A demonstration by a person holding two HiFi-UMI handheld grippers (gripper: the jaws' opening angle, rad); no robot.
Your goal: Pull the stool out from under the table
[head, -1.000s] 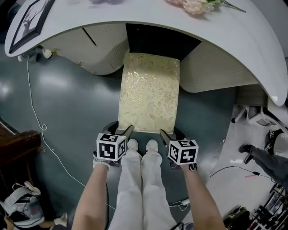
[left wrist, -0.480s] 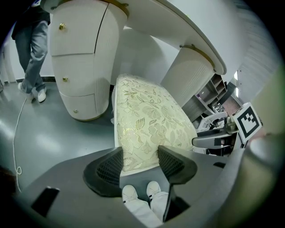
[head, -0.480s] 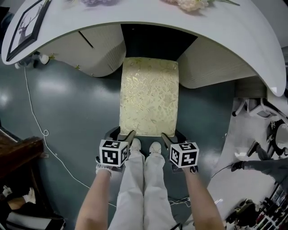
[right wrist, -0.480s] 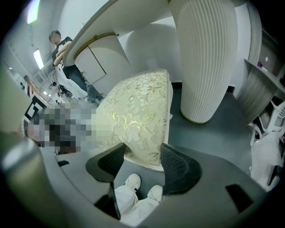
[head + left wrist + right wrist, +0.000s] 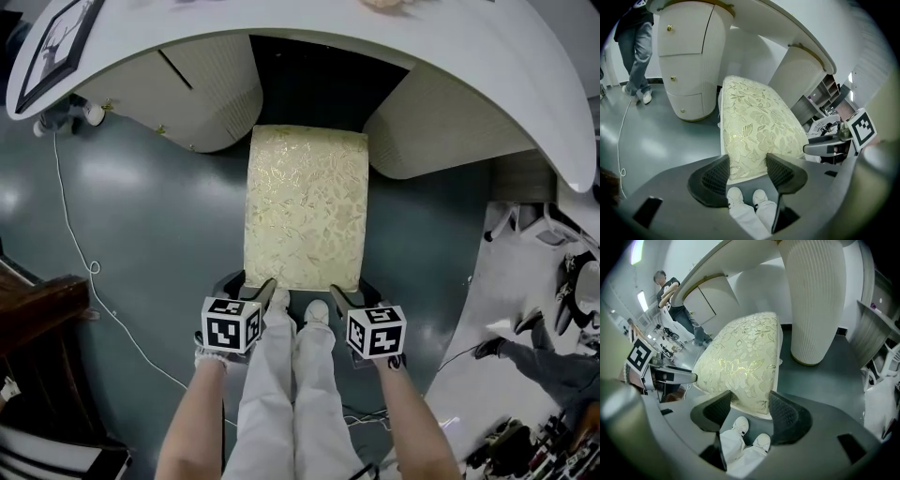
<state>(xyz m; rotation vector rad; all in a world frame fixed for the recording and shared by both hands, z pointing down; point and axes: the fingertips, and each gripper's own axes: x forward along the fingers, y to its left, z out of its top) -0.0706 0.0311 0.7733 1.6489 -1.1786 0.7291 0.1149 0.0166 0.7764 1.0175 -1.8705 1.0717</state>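
Observation:
The stool (image 5: 306, 206) has a cream cushion with a gold flower pattern and stands on the grey floor in front of the white curved table (image 5: 309, 37). Its far edge is just clear of the dark knee space. My left gripper (image 5: 249, 286) is shut on the stool's near left corner, and my right gripper (image 5: 354, 292) is shut on its near right corner. In the left gripper view the stool (image 5: 759, 126) has its near edge between the jaws of the left gripper (image 5: 747, 173). The right gripper view shows the stool (image 5: 740, 362) the same way in the right gripper (image 5: 749, 413).
Ribbed white pedestals (image 5: 202, 103) (image 5: 431, 122) flank the knee space. My own legs and white shoes (image 5: 295, 314) are right behind the stool. A white cable (image 5: 84, 272) trails on the floor at left near dark wooden furniture (image 5: 37, 319). Another person's leg (image 5: 544, 361) is at right.
The stool has slid toward me out from under the table, and the dark gap behind it has widened. Both grippers have stayed on its near corners.

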